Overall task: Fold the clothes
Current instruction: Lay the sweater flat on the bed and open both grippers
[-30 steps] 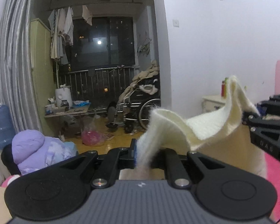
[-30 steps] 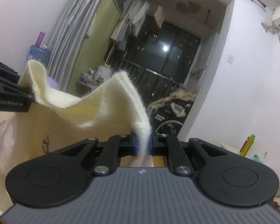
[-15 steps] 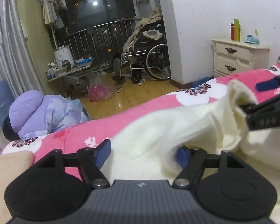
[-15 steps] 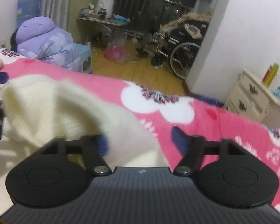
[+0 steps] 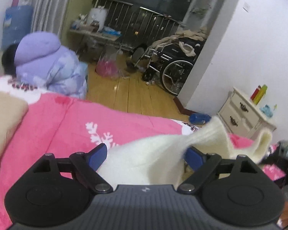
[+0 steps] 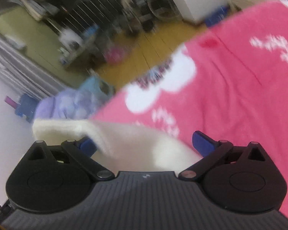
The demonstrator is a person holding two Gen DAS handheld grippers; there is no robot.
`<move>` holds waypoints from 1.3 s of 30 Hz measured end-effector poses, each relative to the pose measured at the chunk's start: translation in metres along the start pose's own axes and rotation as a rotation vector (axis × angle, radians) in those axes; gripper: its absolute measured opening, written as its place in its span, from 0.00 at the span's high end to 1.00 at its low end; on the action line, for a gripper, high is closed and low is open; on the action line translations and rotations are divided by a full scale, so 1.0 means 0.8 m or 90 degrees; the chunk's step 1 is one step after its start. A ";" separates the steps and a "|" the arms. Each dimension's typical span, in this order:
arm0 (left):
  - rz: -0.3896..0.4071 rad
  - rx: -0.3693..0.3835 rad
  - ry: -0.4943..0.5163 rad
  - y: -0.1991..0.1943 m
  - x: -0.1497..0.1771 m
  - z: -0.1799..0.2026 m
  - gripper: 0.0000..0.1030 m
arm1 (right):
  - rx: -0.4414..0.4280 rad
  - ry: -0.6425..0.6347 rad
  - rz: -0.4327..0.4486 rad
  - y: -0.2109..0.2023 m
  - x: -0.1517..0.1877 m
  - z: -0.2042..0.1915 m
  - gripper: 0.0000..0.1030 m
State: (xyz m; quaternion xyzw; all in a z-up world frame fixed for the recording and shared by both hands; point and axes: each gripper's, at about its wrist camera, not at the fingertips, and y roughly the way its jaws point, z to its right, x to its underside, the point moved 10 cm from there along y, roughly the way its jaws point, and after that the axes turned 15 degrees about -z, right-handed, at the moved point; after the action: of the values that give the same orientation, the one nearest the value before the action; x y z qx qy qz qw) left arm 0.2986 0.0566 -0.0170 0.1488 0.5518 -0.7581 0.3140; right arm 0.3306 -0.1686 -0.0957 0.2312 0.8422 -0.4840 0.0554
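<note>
The cream knit garment (image 5: 144, 159) I'm working with lies bunched on the pink fleece blanket (image 5: 67, 126), near the bed's far edge; its fuzzy ribbed fabric rises in two soft peaks toward the right. My left gripper (image 5: 146, 156) has just been opening: its blue pads stand wide, with the cloth lying loose between them and not pinched. My right gripper (image 6: 146, 146) has likewise just been opening and is released, with a thick folded edge of the knit lying across the gap. The right wrist view is tilted and badly smeared, so the room beyond the bed is hard to read. A beige cloth (image 5: 3, 122) is cut off at the left.
</note>
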 end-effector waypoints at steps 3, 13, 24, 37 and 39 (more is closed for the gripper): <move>0.009 0.018 -0.042 -0.011 -0.005 -0.013 0.15 | 0.001 -0.049 0.029 -0.030 0.008 -0.012 0.02; 0.065 0.061 -0.226 -0.073 -0.031 -0.086 0.15 | -0.175 0.077 0.207 -0.161 -0.023 0.009 0.01; 0.193 -0.040 -0.029 -0.374 -0.015 -0.104 0.14 | -0.232 -0.124 0.220 -0.313 0.082 -0.035 0.02; 0.288 -0.484 -0.133 -0.745 0.024 -0.199 0.11 | -0.281 -0.269 0.439 -0.543 0.108 -0.106 0.02; 0.300 -0.499 -0.128 -0.759 0.026 -0.192 0.07 | -0.299 -0.292 0.451 -0.549 0.109 -0.114 0.01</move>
State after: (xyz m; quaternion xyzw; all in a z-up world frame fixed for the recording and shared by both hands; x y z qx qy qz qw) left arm -0.1246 0.3102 0.3690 0.0664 0.7144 -0.4113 0.5622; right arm 0.0704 -0.2488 0.2713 0.3721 0.7642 -0.2709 0.4518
